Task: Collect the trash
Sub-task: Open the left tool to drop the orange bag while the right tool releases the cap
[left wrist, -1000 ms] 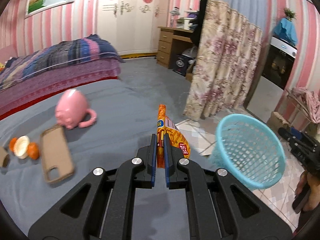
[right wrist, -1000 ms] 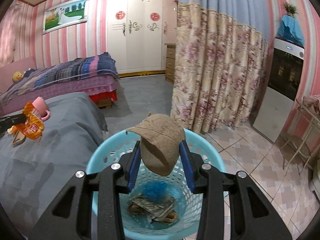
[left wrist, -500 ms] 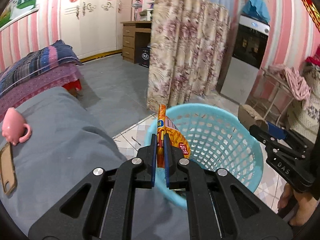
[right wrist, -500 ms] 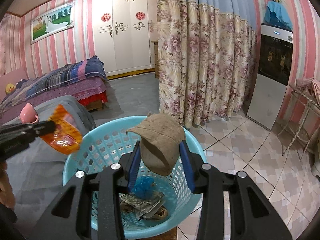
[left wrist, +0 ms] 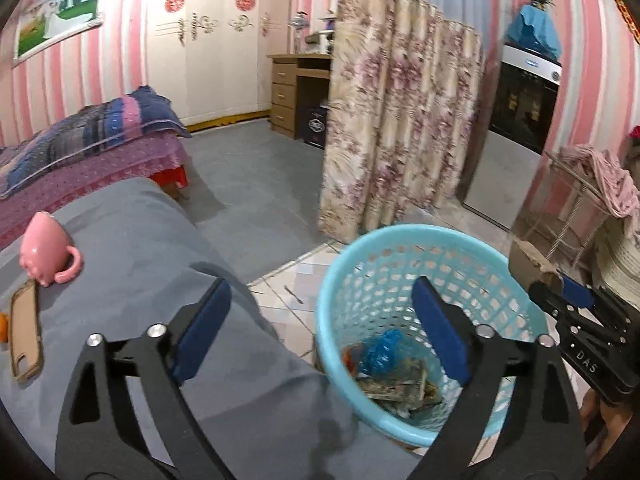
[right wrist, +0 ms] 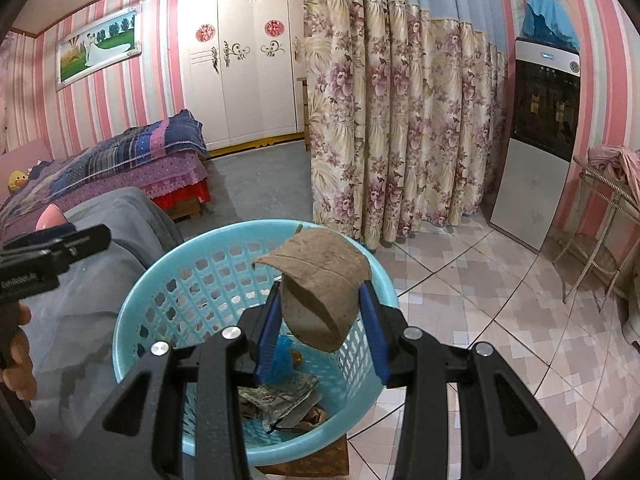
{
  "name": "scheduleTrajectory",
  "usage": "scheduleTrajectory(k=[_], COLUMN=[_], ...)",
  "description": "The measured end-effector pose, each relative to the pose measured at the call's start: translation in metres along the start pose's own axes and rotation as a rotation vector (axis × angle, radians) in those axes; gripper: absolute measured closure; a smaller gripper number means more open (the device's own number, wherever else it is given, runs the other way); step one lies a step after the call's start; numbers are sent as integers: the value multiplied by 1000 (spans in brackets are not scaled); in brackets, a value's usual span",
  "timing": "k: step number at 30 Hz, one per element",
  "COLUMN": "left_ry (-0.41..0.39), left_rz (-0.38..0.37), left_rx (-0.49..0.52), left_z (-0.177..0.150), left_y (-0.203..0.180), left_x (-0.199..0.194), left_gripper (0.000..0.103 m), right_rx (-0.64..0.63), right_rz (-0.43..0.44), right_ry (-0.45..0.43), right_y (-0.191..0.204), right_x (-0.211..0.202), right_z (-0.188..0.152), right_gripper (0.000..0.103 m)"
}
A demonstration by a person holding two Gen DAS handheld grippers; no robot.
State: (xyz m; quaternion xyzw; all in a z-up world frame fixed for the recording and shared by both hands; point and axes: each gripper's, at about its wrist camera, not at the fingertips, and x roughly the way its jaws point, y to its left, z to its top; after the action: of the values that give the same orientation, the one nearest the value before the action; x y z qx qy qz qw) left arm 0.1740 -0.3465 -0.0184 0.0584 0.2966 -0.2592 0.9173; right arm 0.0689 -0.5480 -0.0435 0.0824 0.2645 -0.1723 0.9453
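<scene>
The left tongs [left wrist: 320, 312] have just been opening, nothing between them, spread above the blue basket [right wrist: 168, 280]. The right tongs [right wrist: 320, 320] pinch a brown husk-like shell [right wrist: 320, 280] over the rim; released too near the rim, it could glance off onto the floor.

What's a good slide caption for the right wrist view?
Right tongs hold a brown husk-like shell over the blue basket of trash beside the grey bed.

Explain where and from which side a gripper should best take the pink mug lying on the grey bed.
Probably the pink mug by its handle loop, coming from the right: it lies tipped over, the loop juts out sideways clear of the phone case, and the rounded body looks too wide.
</scene>
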Motion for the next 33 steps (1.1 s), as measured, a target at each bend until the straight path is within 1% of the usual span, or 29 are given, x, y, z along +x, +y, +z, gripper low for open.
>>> scheduleTrajectory(k=[2, 7, 12, 13, 14, 15, 16, 18, 20, 24, 26, 29, 33], left_ry=[-11, -20, -19, -22, -21, -21, -20, -21, -25, -34, -48, -62, -58], left_rz=[20, 57, 80, 91, 96, 102, 108, 123, 137, 175, 193, 240, 288], left_rx=[0, -15, -42, -44, -46, -51, -56, -61, -61, -73, -83, -88, -114], left_z=[1, -1, -2, -2, -2, -3, -4, -7, -9, -9, -10, -9, -12], left_y=[5, 20, 36, 41, 43, 46, 51, 61, 69, 95, 106, 126, 157], left_x=[-4, -13, -21, -25, -27, -29, -33, -39, -45, -64, -74, -91, -110], left_gripper=[8, 6, 6, 6, 6, 6, 6, 6, 6, 6, 6, 6, 6], right_rx=[3, -9, -17, -19, -22, -24, -24, -30, -35, -8, -7, -17, -45], right_rz=[9, 24, 29, 29, 29, 31, 31, 26, 15, 6, -3, 4, 44], right_ry=[1, 2, 11, 11, 14, 17, 16, 14, 11, 3, 3, -4, -33], right_y=[4, 19, 36, 39, 42, 46, 48, 56, 61, 69, 77, 89, 118], right_x=[4, 13, 26, 27, 29, 31, 32, 33, 32, 27, 24, 19, 9], right_z=[0, 4, 10, 11, 12, 13, 13, 14, 14, 13, 14, 18, 26], right_gripper=[64, 63, 59, 53, 45, 40, 31, 27, 16, 7, 6, 6, 5])
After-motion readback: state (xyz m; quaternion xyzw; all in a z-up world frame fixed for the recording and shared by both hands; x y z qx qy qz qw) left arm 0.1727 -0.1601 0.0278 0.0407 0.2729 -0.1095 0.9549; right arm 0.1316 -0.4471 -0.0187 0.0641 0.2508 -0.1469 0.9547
